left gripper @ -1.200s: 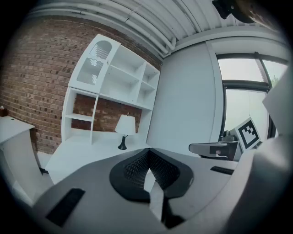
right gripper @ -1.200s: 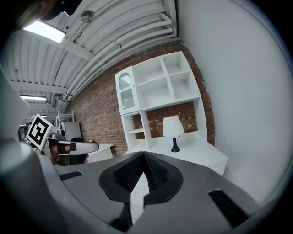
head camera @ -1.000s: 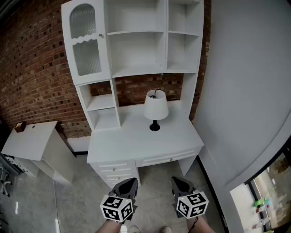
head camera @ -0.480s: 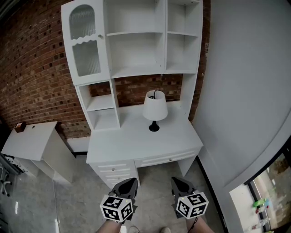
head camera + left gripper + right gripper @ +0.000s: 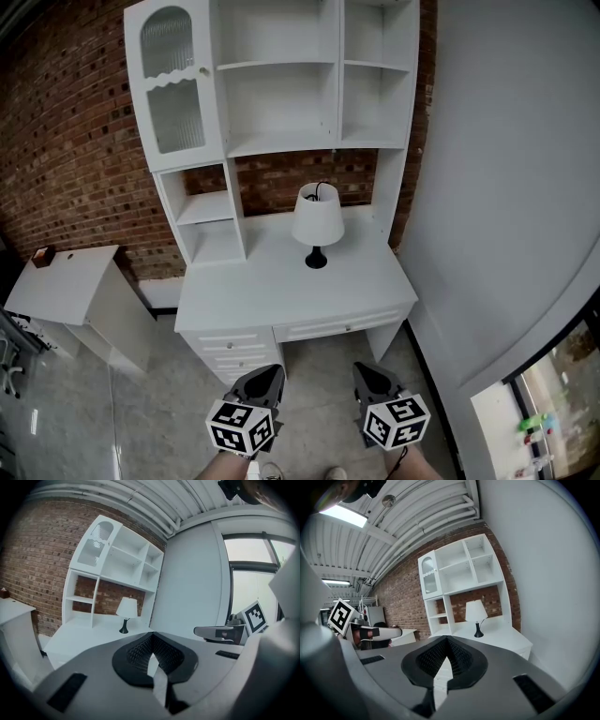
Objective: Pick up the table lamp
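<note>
The table lamp (image 5: 317, 223), with a white shade and a black stem and base, stands upright on the white desk (image 5: 272, 292), right of its middle and in front of the brick back. It also shows far ahead in the left gripper view as the lamp (image 5: 126, 612) and in the right gripper view as the lamp (image 5: 476, 614). My left gripper (image 5: 263, 379) and right gripper (image 5: 371, 377) hover side by side over the floor in front of the desk, well short of the lamp. Both are shut and empty, as seen at the left gripper (image 5: 151, 634) and right gripper (image 5: 446, 640).
A tall white hutch (image 5: 281, 103) with open shelves and a glass door rises over the desk. Drawers (image 5: 234, 349) face me under the desktop. A low white side table (image 5: 66, 286) stands at the left by the brick wall. A grey wall (image 5: 506, 187) closes the right side.
The head view has drifted a little, so the desk sits slightly more to the left. The lamp and both grippers keep their places.
</note>
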